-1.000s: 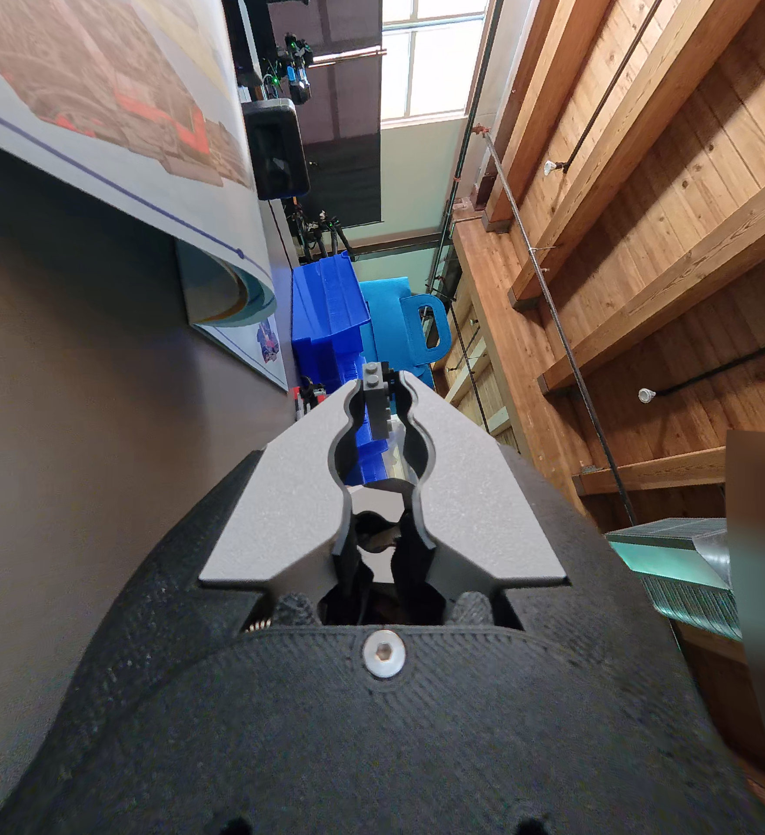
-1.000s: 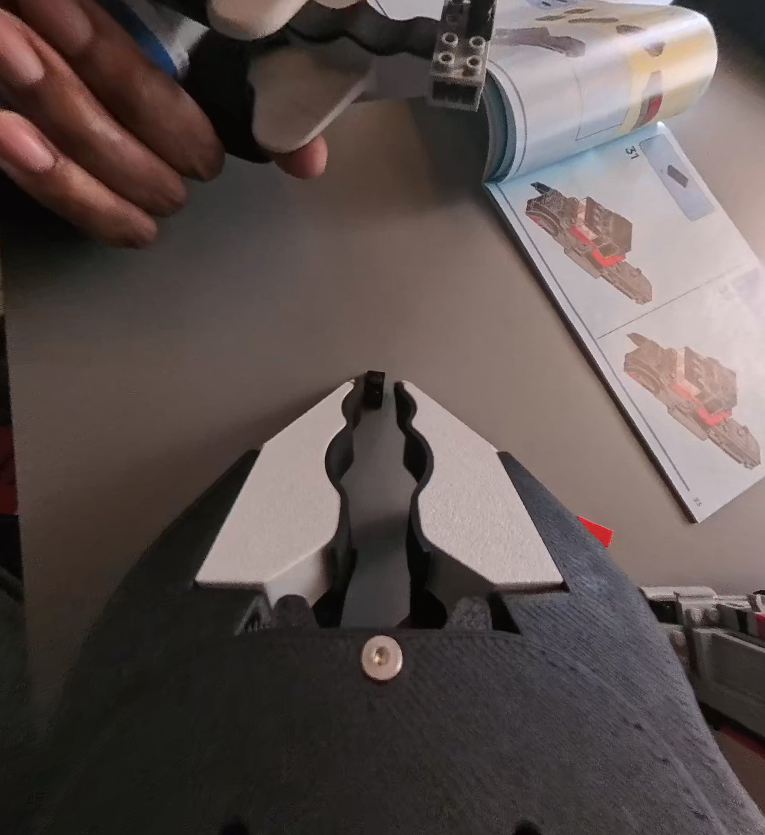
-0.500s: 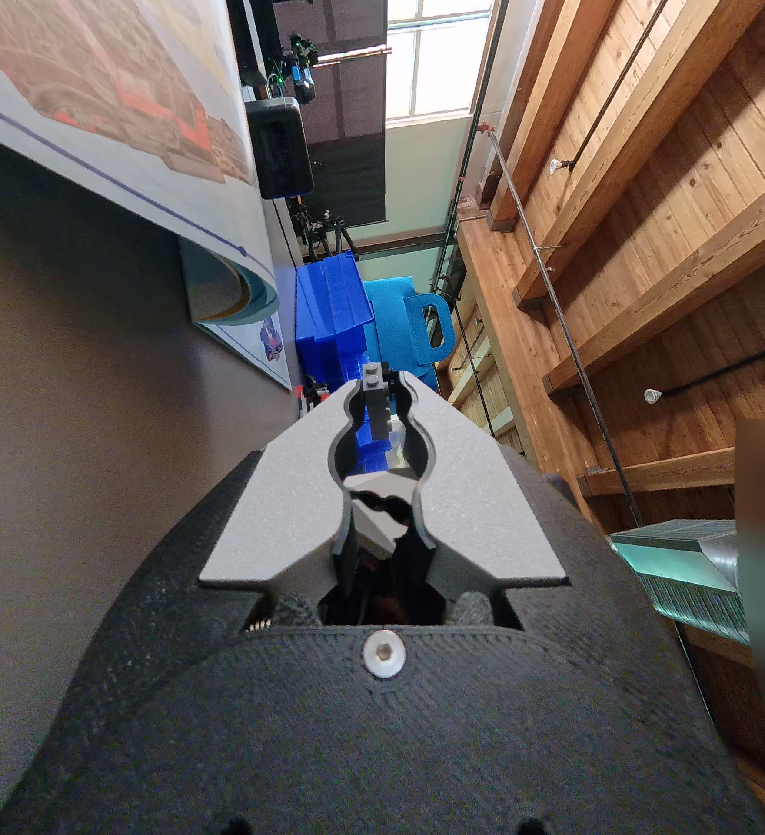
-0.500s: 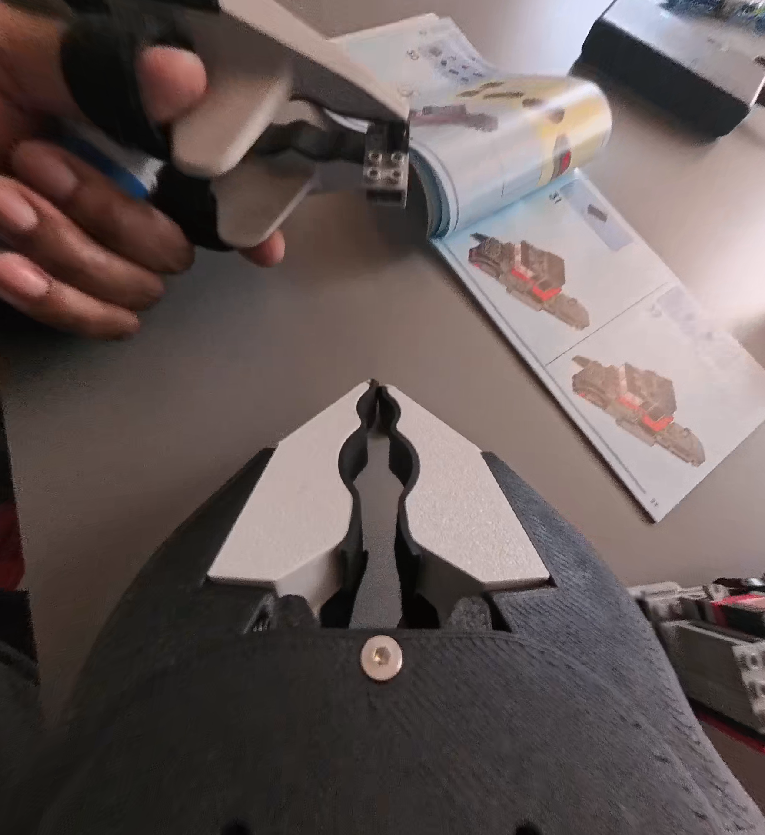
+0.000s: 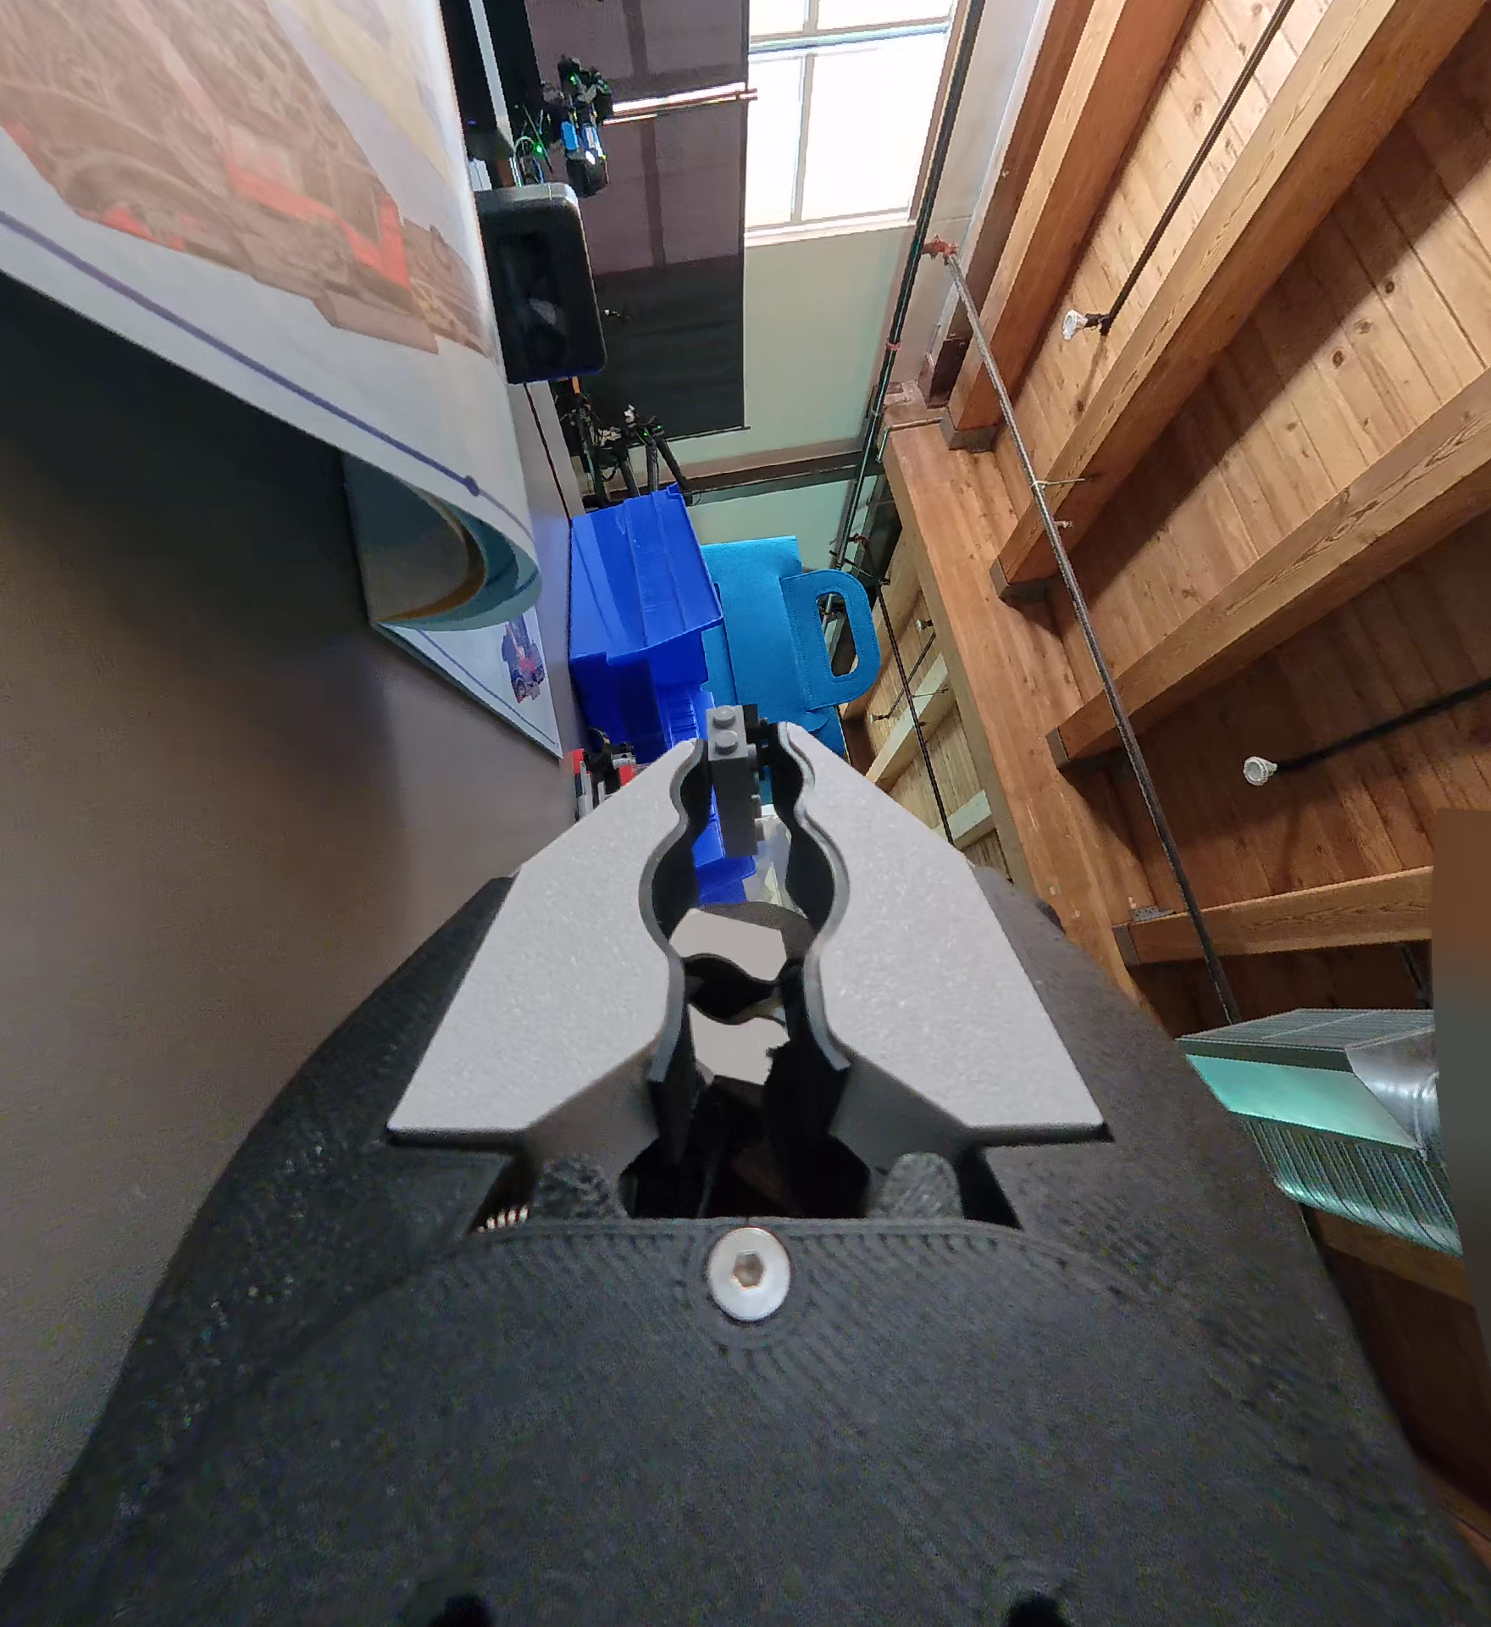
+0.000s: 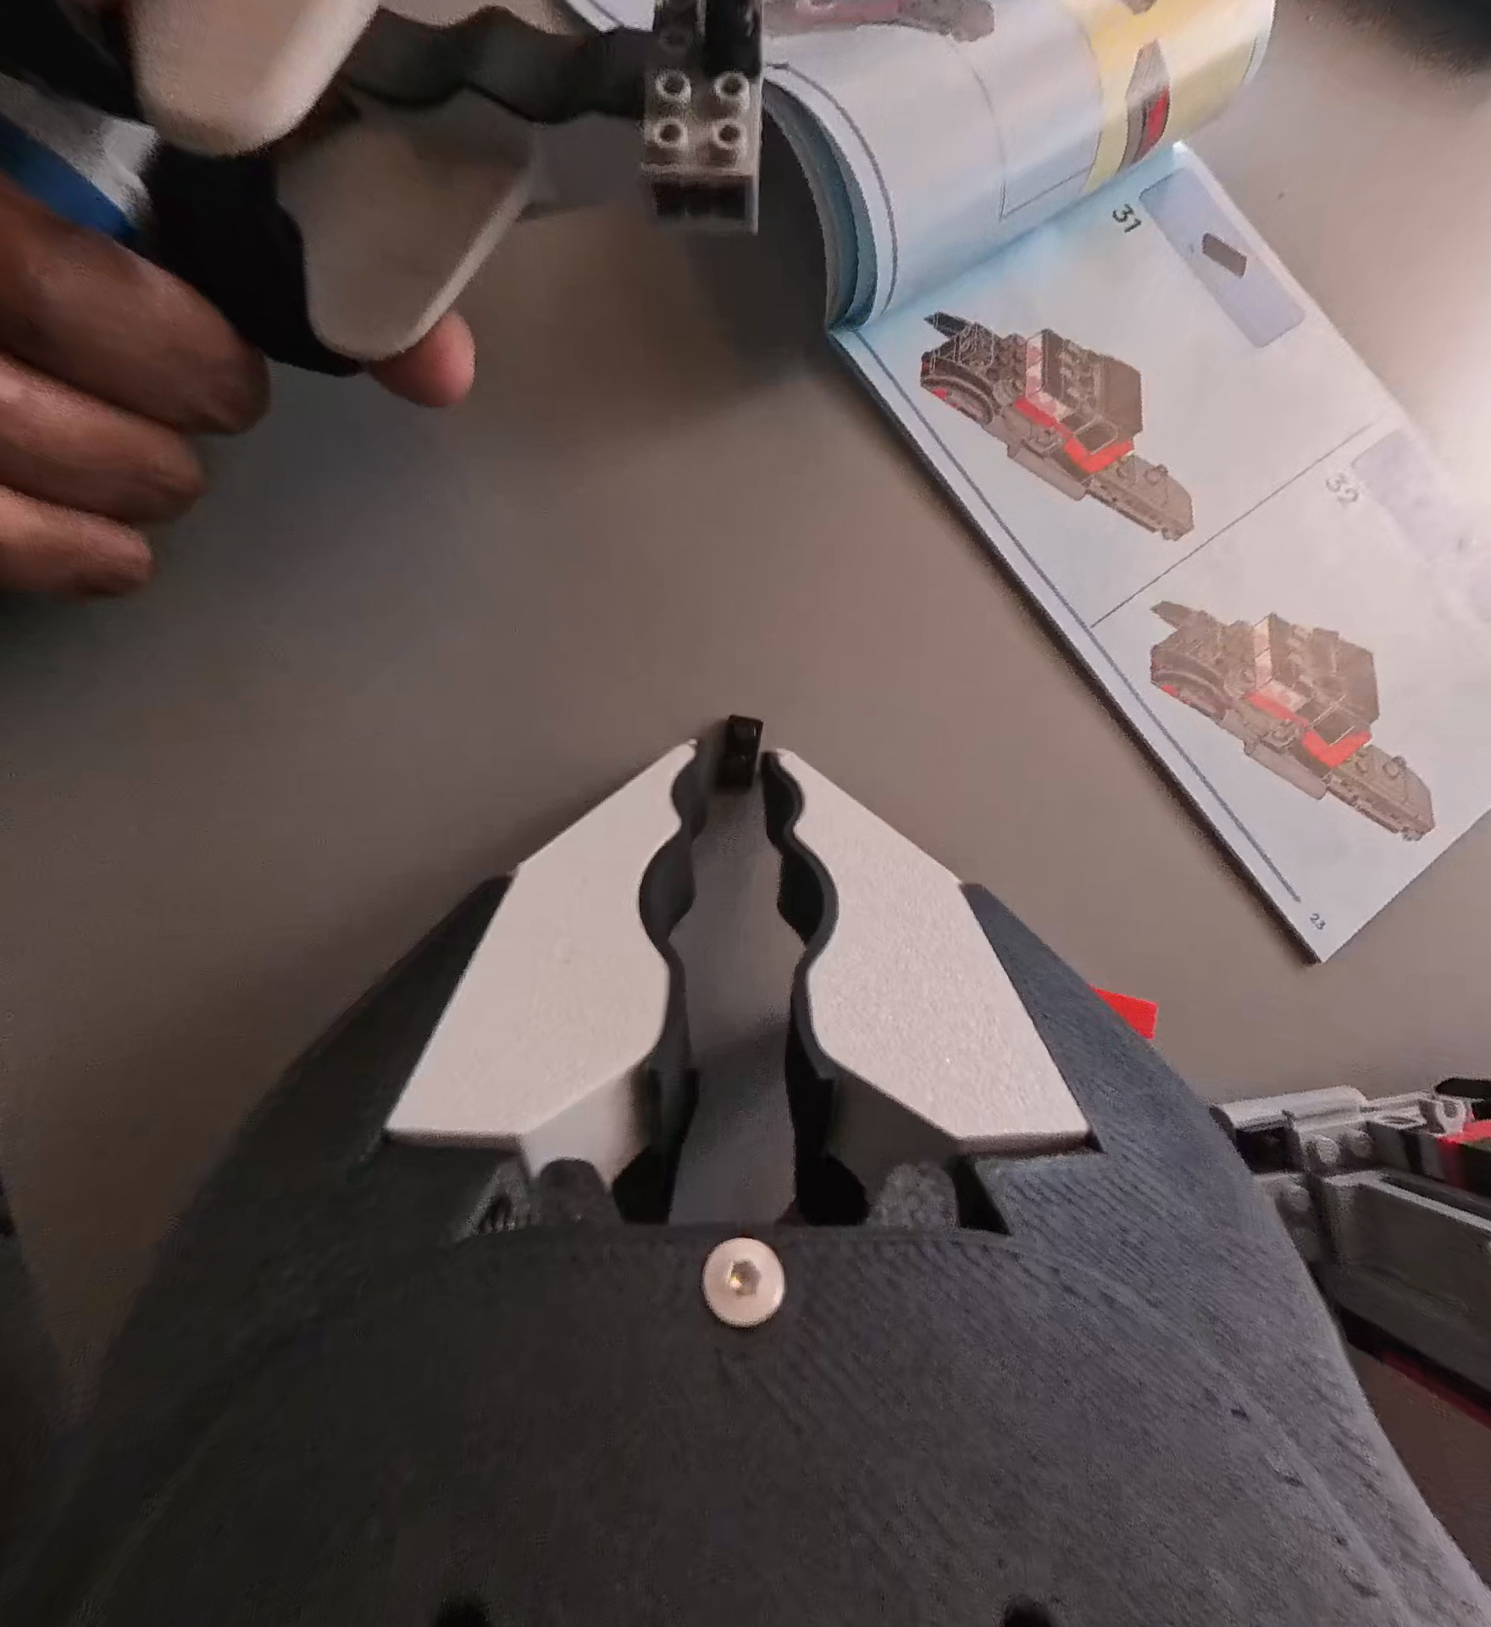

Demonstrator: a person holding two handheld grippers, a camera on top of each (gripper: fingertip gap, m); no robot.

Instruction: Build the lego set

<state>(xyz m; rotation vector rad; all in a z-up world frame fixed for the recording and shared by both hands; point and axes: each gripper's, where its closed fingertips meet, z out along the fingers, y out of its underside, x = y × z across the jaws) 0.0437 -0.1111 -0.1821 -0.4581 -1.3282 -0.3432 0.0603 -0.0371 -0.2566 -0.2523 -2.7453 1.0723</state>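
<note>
My left gripper is shut on a small grey Lego brick, held in the air and turned sideways to the table. In the right wrist view the same brick shows studs-forward at the top, in the left gripper, which a person's hand holds. My right gripper is shut on a tiny black Lego piece at its tips, above the grey table, below and apart from the grey brick.
An open instruction booklet lies at the right, its pages curled over behind the grey brick. A partly built grey, black and red model sits at the lower right, with a red piece nearby. Blue bins stand at the table's far end. One gripper's finger ends stand about 11 cm off the other's.
The left gripper with the grey brick now shows nearer and higher in the right wrist view. The black piece shows again at the right gripper's tips. The left wrist view has barely shifted.
</note>
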